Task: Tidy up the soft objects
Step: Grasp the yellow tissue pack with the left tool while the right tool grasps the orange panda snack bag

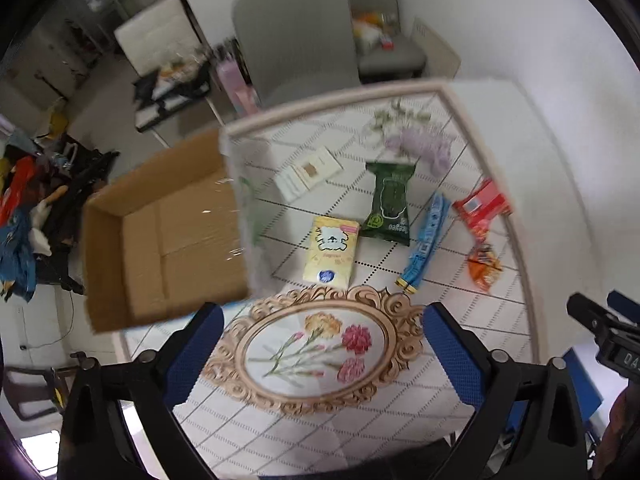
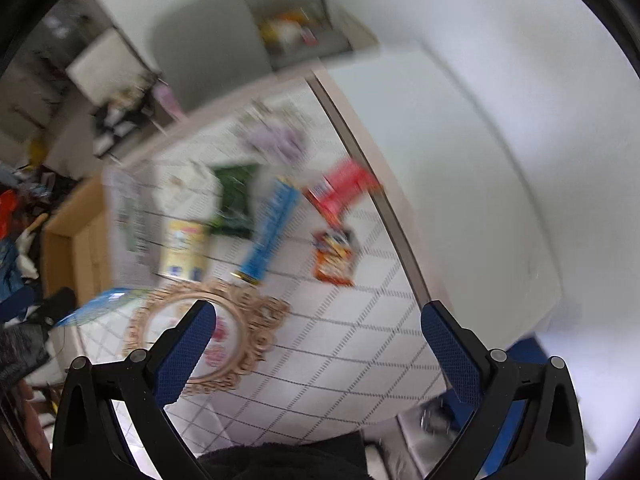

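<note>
One blue tube (image 1: 424,238), lengthwise toward chairs

Bright, soft room light in both views; the right wrist view is much blurrier.

The white wall (image 2: 500,92) is lit evenly, and no sharp shadows fall on the white tablecloth with a grey diamond grid (image 1: 460,292). A strip of clear tape in the open brown cardboard box (image 1: 168,240) shines with small white glints. In the left wrist view the green snack packet (image 1: 390,202) looks fairly sharp, while the grey chair back (image 1: 294,36) behind is soft. In the right wrist view the long blue packet (image 2: 270,230) and red packet (image 2: 340,190) are smeared (the words cannot be read). Straight table edges bend near the round dark rim of each picture.
</note>
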The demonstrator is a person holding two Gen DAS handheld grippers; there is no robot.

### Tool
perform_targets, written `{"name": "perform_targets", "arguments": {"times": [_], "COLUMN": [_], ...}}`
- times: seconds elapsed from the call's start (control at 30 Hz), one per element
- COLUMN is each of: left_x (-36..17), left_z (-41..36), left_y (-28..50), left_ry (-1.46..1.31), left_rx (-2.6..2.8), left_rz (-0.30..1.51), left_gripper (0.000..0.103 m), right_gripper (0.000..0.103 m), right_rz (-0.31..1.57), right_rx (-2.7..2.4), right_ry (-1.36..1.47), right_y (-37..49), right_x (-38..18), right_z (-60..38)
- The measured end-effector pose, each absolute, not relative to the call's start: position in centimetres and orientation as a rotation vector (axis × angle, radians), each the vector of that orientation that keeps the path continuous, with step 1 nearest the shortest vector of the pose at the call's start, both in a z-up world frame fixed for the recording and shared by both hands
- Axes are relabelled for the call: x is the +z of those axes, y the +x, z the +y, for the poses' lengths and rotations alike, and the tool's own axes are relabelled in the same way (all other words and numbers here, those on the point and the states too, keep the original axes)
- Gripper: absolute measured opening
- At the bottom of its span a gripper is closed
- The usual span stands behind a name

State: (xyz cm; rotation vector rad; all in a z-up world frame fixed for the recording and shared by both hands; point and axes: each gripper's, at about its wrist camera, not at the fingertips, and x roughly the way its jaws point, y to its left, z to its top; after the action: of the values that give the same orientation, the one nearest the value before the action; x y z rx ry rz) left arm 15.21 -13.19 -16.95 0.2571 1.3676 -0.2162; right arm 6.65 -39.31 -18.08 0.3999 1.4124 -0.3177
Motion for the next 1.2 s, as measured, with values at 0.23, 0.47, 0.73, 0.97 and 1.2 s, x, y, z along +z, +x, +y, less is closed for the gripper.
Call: {"name": "perform_targets", "arguments": {"times": [0.23,0.47,0.73,0.97,1.2], "left_x": [-28.4,-36.0,-39.8,-39.5,-41.6], "left_z": [-18.3,-20.3,-19.7,-18.2,-16.7], "left_y": [21.2,23.3,24.3,25.9,26.6], "left_ry": [0.352,0.467,0.502,0.448,0.466], "left_rx": [-0.207,-0.183,-0.153,-0.180,-0.163], "left_rz": [1.554,1.686,1.759,1.806,1.877], "left_gripper": [0.094,0.085,0.085,0.085,0.085], "right_gripper": [0.103,0.103,0.074,0.074,0.074], "right_rz": [1.550,1.665,1.718,1.733,1.756], "right_rx": [-0.294,-0.324,-0.272,-0.207,-0.148], "right_ry": [0.503,0.628,0.704,0.677,0.659], "right_y": [11.8,13.2,12.9,12.8,12.7], "right_x": [-28.1,-34.6,-39.1,-40.0,-40.5], "right_z": [-42.0,-44.7,-44.9,-43.7,-42.4]}}
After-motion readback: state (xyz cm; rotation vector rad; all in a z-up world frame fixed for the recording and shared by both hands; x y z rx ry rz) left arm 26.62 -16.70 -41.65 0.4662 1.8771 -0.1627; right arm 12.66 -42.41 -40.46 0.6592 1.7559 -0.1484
